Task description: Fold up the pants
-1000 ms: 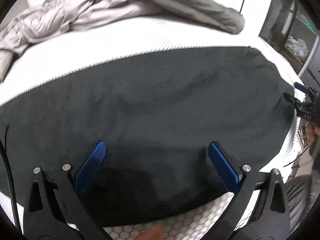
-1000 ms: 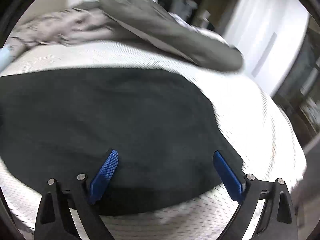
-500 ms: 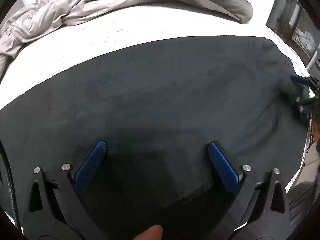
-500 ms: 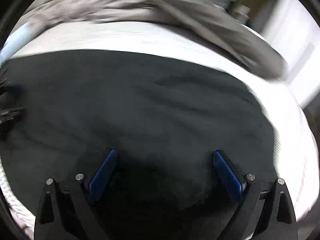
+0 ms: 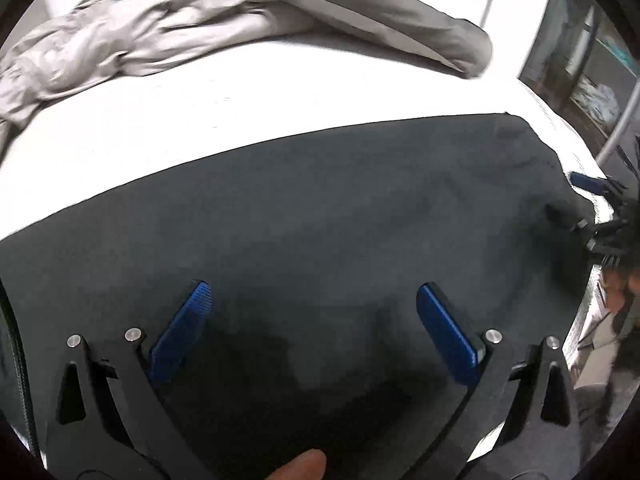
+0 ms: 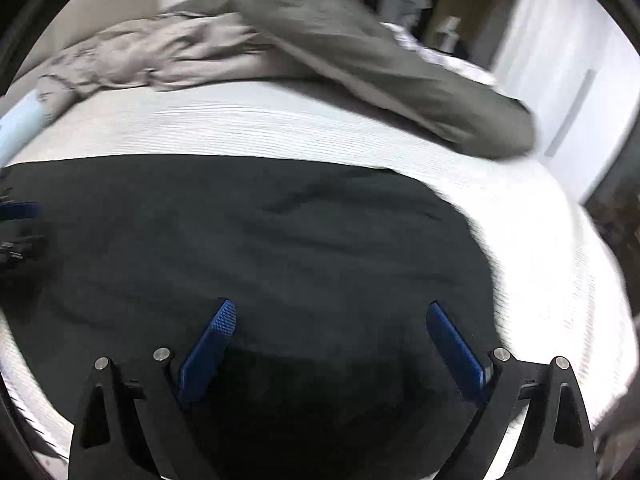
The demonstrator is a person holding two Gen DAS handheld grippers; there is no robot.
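Observation:
The black pants (image 5: pixel 320 220) lie flat on a white bed, filling the lower half of both views (image 6: pixel 260 248). My left gripper (image 5: pixel 312 300) is open and empty, its blue pads spread just above the cloth near its front edge. My right gripper (image 6: pixel 328 320) is open and empty above the cloth too. The right gripper also shows at the pants' right end in the left wrist view (image 5: pixel 592 200), and the left gripper shows at the left edge of the right wrist view (image 6: pixel 16 224).
A crumpled grey duvet (image 5: pixel 140 40) and a dark grey pillow (image 6: pixel 380 64) lie at the back of the white mattress (image 5: pixel 240 112). A shelf unit (image 5: pixel 592 68) stands to the right of the bed.
Both grippers have pulled back a little from over the pants, so more white bed shows behind the cloth. Both stay open.

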